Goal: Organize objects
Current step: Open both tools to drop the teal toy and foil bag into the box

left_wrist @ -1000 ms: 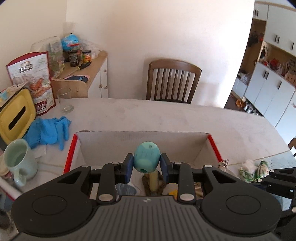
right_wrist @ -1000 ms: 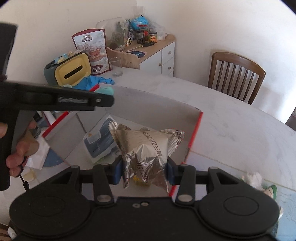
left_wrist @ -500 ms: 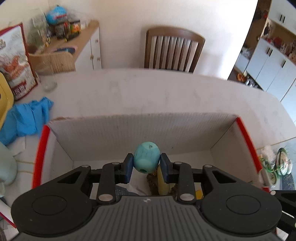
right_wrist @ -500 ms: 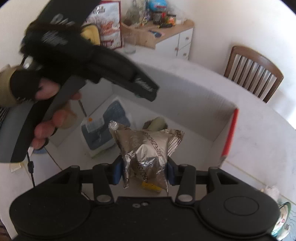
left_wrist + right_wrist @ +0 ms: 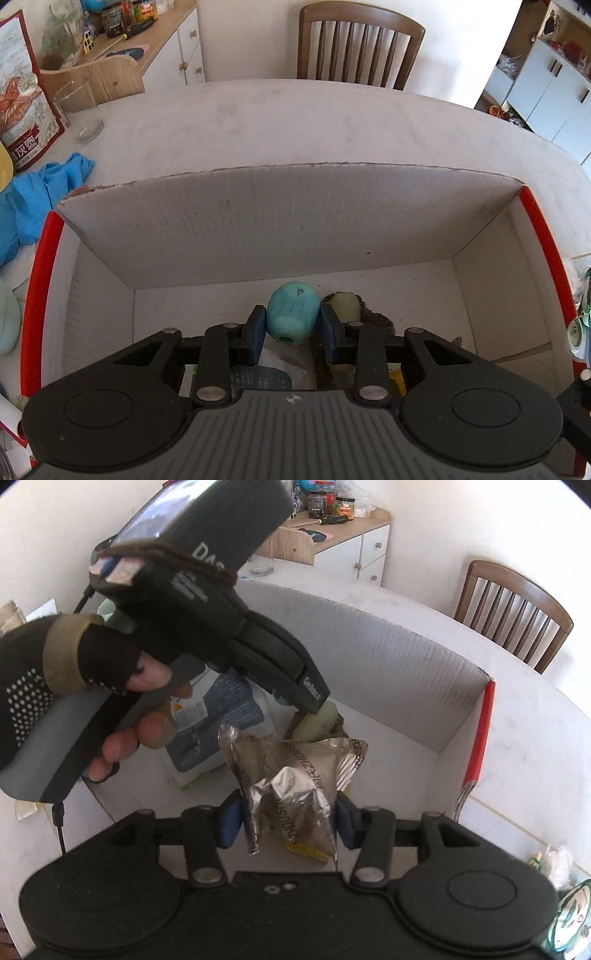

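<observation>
White tabletop [image 5: 332, 122] bore a red-edged cardboard box [image 5: 258, 221] holding a blue-white pouch [image 5: 218, 716]. Over it, the right gripper [image 5: 288, 816], jaws just widening, bracketed a foil packet [image 5: 295, 782]; the left gripper [image 5: 291, 328] clamped a teal egg-shaped toy [image 5: 292, 317].

Both views are bright with soft daylight. The cardboard box [image 5: 258, 229] serves as landmark: its far inner wall lies in grey shade, while the table [image 5: 295, 125] beyond it glows pale and nearly washed out. Fisheye bending curves the box rim and the table edge. In the right wrist view the foil packet [image 5: 295, 775] glints with glare, and the picture corners go dark.
</observation>
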Tool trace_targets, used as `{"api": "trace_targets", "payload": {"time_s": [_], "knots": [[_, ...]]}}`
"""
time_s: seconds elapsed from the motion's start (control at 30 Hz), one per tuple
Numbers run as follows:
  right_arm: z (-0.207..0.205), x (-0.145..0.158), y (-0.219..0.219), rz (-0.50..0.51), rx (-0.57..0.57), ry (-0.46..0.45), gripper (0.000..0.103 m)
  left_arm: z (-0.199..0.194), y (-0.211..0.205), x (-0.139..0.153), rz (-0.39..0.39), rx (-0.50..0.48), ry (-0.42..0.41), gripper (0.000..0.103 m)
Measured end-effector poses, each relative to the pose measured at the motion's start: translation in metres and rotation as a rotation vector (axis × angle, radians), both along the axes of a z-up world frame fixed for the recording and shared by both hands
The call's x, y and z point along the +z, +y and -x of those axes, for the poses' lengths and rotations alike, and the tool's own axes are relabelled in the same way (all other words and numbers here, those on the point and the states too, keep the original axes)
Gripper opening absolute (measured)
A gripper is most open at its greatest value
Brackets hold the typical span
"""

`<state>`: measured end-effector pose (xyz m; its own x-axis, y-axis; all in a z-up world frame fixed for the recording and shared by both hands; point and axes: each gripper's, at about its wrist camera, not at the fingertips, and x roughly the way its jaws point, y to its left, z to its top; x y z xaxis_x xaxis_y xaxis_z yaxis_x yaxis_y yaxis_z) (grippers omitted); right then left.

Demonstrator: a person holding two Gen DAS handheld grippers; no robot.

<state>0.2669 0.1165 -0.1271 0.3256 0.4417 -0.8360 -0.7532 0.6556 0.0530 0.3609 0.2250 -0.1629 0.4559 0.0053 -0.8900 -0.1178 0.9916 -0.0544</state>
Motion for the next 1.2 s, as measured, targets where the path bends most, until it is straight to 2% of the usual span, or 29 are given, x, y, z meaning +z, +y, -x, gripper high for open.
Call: {"api": "trace_targets", "payload": {"time_s": [0.07,0.23,0.3,0.37,0.43,0.8,1.2], "knots": [[0.0,0.003,-0.002,-0.012,-0.008,-0.004,0.065,-0.001,0.002,-0.001,0.002,0.008,0.01,0.031],[0.0,0.008,-0.004,-0.027,0.001,-0.01,0.066,-0.001,0.002,-0.004,-0.01,0.011,0.032,0.031],[0.0,0.009,-0.004,-0.029,0.002,-0.017,0.068,0.0,0.002,-0.004,-0.013,0.016,0.036,0.034],[0.002,0.01,-0.005,-0.032,-0.001,-0.023,0.071,0.001,0.004,-0.002,-0.012,0.026,0.032,0.057],[0.003,0.013,-0.007,-0.038,-0.005,-0.025,0.072,0.003,0.006,0.002,-0.017,0.038,0.01,0.064],[0.008,0.034,-0.024,-0.092,-0.023,-0.042,0.076,0.02,0.0,0.023,-0.032,0.055,-0.045,0.064],[0.017,0.062,-0.056,-0.17,-0.043,-0.064,0.08,0.049,-0.016,0.064,-0.035,0.063,-0.172,0.071]]}}
